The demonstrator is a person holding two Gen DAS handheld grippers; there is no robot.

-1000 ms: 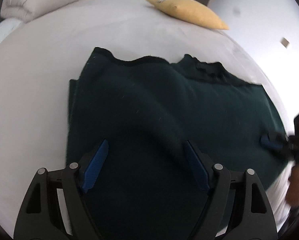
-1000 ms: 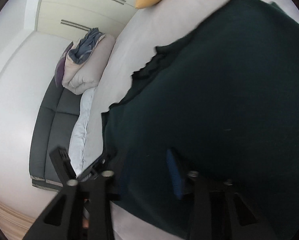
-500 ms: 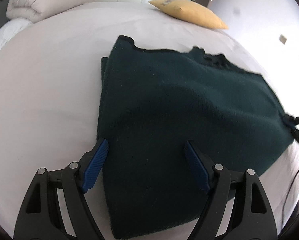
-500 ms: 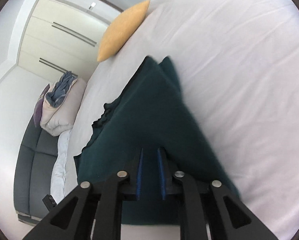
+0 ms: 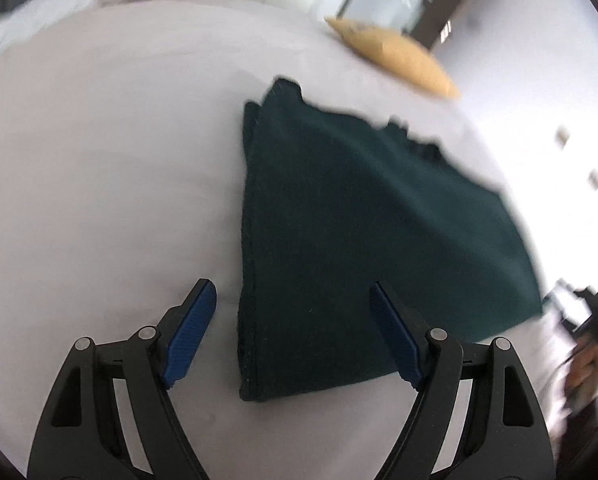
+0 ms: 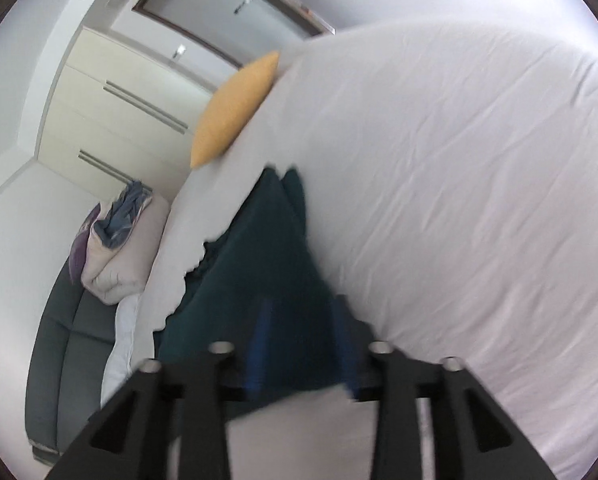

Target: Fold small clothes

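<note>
A dark green knitted garment (image 5: 363, 232) lies folded flat on the white bed (image 5: 111, 184). My left gripper (image 5: 293, 320) is open above its near left corner, holding nothing. In the right wrist view the garment (image 6: 259, 280) runs away from my right gripper (image 6: 303, 344), whose blue fingers (image 6: 261, 344) stand apart, blurred, with the cloth's near corner between them and not pinched. The right gripper also shows at the far right of the left wrist view (image 5: 591, 312), just off the garment's right corner.
A yellow cushion (image 5: 395, 56) lies at the far end of the bed, also in the right wrist view (image 6: 235, 108). A rolled beige duvet (image 6: 119, 248) sits on a grey sofa (image 6: 63, 360) beside the bed. White wardrobes (image 6: 119, 100) stand behind.
The right gripper, shut on the garment's corner half a second ago, has opened and let go. The left gripper has drawn back, open throughout, so the garment now looks smaller and lies flat.
</note>
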